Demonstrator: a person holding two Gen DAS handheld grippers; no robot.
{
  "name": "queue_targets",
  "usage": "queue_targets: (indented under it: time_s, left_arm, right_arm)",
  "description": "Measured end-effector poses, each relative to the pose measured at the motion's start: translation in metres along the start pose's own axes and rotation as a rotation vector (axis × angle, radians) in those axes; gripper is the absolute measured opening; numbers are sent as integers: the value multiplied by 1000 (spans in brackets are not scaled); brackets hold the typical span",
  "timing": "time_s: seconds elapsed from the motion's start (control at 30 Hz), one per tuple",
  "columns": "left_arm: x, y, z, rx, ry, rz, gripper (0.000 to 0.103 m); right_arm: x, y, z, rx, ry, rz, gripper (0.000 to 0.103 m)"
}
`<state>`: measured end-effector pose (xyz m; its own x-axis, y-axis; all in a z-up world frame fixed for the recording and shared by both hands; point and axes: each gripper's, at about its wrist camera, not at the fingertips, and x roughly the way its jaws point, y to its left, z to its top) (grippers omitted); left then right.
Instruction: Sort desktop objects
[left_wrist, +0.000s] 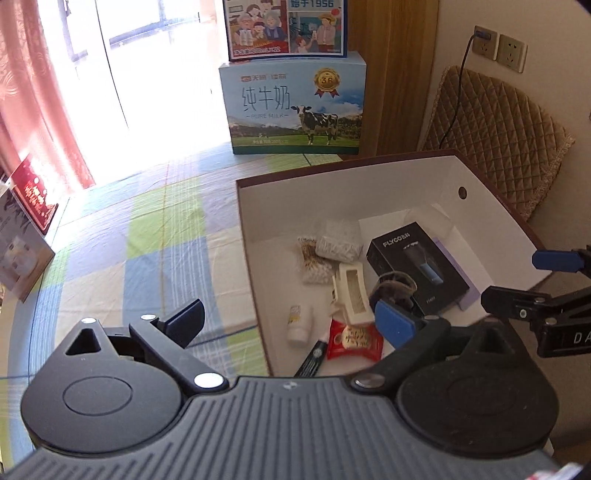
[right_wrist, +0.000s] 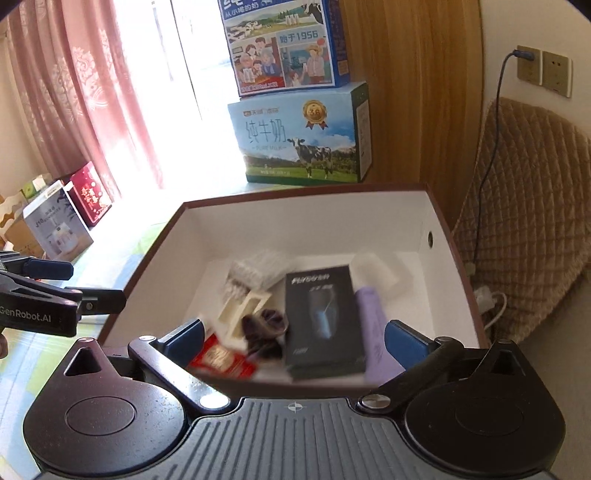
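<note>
White-lined open cardboard box with brown rim (left_wrist: 406, 164) sits on checked cloth (left_wrist: 162, 236), both tools above it. Inside, side by side: black rectangular shaver carton (left_wrist: 413, 266), cream plastic hair claw (left_wrist: 352, 291), red snack packet (left_wrist: 354, 341), small white bottle (left_wrist: 299, 325). Left tool (left_wrist: 291, 319) fingers wide apart, empty. Right tool (right_wrist: 295, 338) likewise apart, empty.

Blown-out window (left_wrist: 110, 74) glare, fisheye-warped edges
</note>
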<state>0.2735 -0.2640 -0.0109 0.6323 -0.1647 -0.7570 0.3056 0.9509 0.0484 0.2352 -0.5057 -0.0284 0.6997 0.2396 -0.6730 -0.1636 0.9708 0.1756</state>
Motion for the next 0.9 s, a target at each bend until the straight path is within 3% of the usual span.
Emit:
queue_targets:
  time_s: [0.9]
  left_arm:
    - [-126, 33, -94, -6, -83, 7, 100]
  right_arm:
    - [-97, 90, -80, 14, -40, -60, 101]
